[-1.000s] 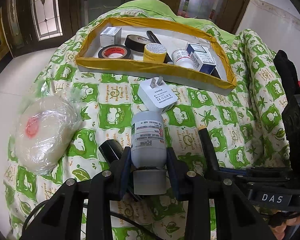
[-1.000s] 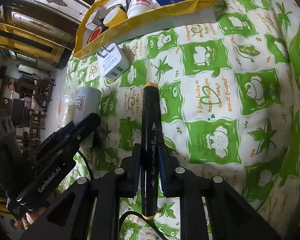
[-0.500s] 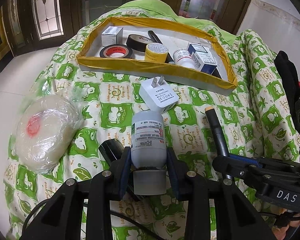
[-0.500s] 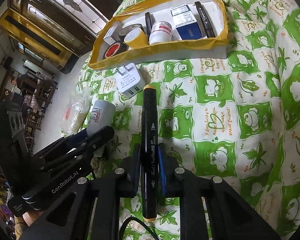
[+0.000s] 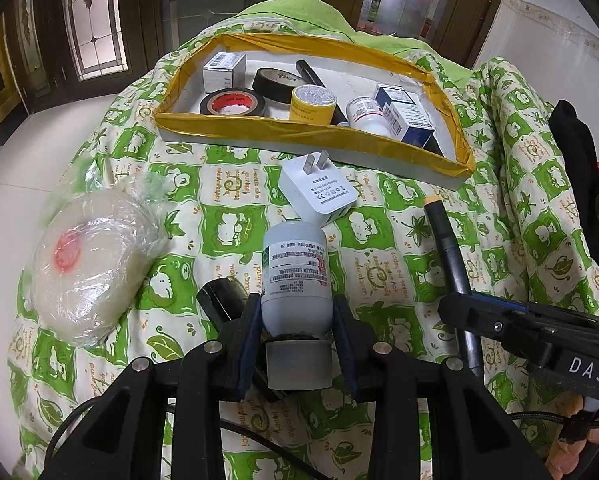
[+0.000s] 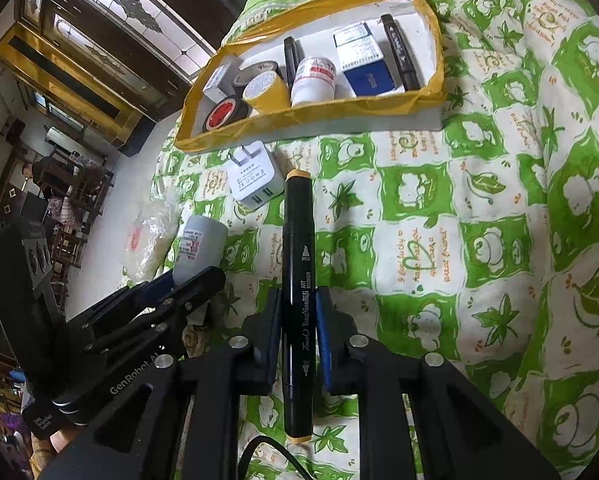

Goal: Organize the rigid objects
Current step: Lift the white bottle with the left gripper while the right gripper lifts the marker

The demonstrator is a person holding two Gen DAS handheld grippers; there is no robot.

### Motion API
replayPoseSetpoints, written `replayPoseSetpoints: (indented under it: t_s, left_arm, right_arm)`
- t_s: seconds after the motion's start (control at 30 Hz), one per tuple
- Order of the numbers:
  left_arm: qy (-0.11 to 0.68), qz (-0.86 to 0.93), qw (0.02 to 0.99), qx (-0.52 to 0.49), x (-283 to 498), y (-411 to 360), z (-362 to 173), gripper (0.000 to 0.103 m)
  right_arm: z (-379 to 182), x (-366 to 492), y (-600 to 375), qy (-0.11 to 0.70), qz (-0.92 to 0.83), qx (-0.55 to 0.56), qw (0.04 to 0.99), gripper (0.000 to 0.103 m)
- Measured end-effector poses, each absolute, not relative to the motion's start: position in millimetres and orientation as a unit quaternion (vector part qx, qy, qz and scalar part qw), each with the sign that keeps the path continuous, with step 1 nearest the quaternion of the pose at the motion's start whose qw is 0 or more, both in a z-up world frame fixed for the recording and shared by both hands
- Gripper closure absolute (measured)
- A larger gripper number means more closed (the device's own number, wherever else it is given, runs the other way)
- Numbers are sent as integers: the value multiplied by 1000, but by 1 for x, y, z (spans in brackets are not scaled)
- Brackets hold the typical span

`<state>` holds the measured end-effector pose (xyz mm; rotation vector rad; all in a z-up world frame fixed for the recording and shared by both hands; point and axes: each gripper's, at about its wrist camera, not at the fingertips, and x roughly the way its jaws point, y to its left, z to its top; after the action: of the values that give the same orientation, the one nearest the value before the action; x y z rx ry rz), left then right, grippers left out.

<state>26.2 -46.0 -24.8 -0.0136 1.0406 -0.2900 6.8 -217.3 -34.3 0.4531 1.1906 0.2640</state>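
Note:
My left gripper [image 5: 295,312] is shut on a white pill bottle [image 5: 295,276], held cap toward the camera above the green-patterned cloth. My right gripper [image 6: 297,300] is shut on a black art marker [image 6: 297,264] with orange end caps, which points toward the tray. That marker [image 5: 445,240] and the right gripper [image 5: 499,324] show at the right of the left wrist view. The left gripper [image 6: 187,284] and bottle [image 6: 201,246] show at the left of the right wrist view. A yellow-taped tray [image 5: 311,134] [image 6: 299,120] beyond holds tape rolls, boxes, a bottle and markers.
A white USB charger [image 5: 319,194] [image 6: 253,184] lies on the cloth just before the tray. A plastic-wrapped round bundle [image 5: 87,264] sits at the cloth's left edge. A black cylinder [image 5: 219,298] lies under the left gripper. White floor and dark glazed doors surround the covered table.
The right gripper has lifted the marker off the cloth and swung it so the tray comes fuller into its view. The left gripper and bottle have stayed put.

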Motion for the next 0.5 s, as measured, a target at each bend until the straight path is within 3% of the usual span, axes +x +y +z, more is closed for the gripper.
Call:
replayPoseSetpoints:
  t_s: [0.5]
  left_arm:
    - [474, -128, 870, -54, 29, -16, -3, 67]
  right_arm:
    - [-16, 11, -240, 524, 98, 207, 820, 87]
